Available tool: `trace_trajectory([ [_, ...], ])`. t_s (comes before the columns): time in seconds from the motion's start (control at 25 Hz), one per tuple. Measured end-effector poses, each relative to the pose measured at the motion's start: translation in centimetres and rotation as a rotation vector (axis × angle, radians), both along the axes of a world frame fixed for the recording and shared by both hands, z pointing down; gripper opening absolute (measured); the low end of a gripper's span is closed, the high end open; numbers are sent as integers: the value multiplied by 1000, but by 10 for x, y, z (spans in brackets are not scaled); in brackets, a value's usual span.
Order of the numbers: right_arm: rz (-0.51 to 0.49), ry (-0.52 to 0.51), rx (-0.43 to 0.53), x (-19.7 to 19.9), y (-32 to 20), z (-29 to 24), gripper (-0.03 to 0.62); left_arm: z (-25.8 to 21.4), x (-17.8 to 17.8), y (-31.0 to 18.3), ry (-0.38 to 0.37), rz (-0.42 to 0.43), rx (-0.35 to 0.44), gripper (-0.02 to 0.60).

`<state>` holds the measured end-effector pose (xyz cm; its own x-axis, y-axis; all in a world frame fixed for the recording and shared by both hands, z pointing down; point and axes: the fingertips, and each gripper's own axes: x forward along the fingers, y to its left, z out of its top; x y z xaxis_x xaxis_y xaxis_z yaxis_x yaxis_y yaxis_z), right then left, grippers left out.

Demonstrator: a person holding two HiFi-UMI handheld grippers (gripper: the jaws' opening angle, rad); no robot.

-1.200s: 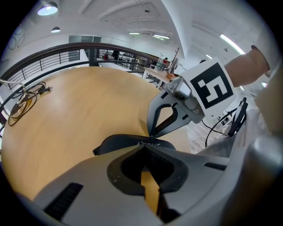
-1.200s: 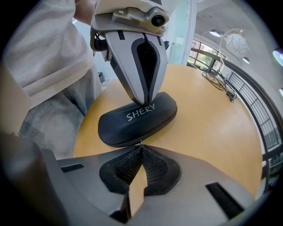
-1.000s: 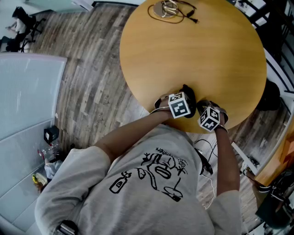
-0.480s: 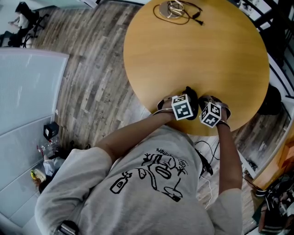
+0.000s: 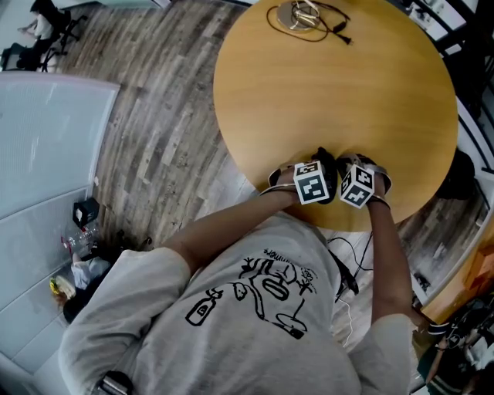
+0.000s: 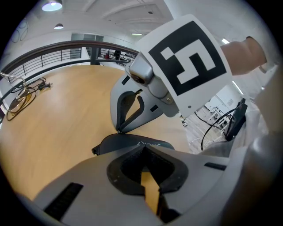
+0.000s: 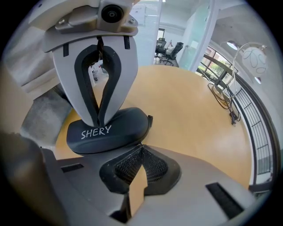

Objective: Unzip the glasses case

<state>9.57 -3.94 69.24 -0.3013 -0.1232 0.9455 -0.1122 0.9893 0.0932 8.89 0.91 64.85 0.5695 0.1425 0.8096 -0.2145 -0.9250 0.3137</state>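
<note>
Fingers (image 6: 126, 167) of the left gripper (image 6: 143, 149) are pressed together at the tips, and the tips sit right against the glasses case (image 6: 132, 143). Fingers (image 7: 157, 167) of the right gripper (image 7: 141, 148) are pressed together too, and their tips touch the other long side of the case. I cannot tell if either pair has caught a bit of the case between its tips. The case is dark and soft-looking, with the white word SHERY on it, and it looks closed. A small dark tab (image 7: 150, 120) sticks out at one end. The case lies flat on the round wooden table (image 5: 332, 85), close to the edge by the person, and it sits between the two grippers, which point at each other. From above, the two marker cubes (image 5: 311, 183) are side by side, nearly touching, and they hide most of the case. A person in a grey shirt (image 5: 231, 308) leans over the table. Some dark cables (image 5: 305, 17) lie at the far side of the table, well apart from the case.
</note>
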Motion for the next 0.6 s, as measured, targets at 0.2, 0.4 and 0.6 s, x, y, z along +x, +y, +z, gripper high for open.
trace_trajectory([
  [0.2,-23,7,4,-3,-6,2,21,1,1,0,4,-3,-2,6],
  [0.4,-46,16,14,-5,-11,2,21,1,1,-1,4,-10,-12,6],
  [0.6,-66,19,37,-10,-18,0,21,1,0,-1,4,-12,-12,6],
])
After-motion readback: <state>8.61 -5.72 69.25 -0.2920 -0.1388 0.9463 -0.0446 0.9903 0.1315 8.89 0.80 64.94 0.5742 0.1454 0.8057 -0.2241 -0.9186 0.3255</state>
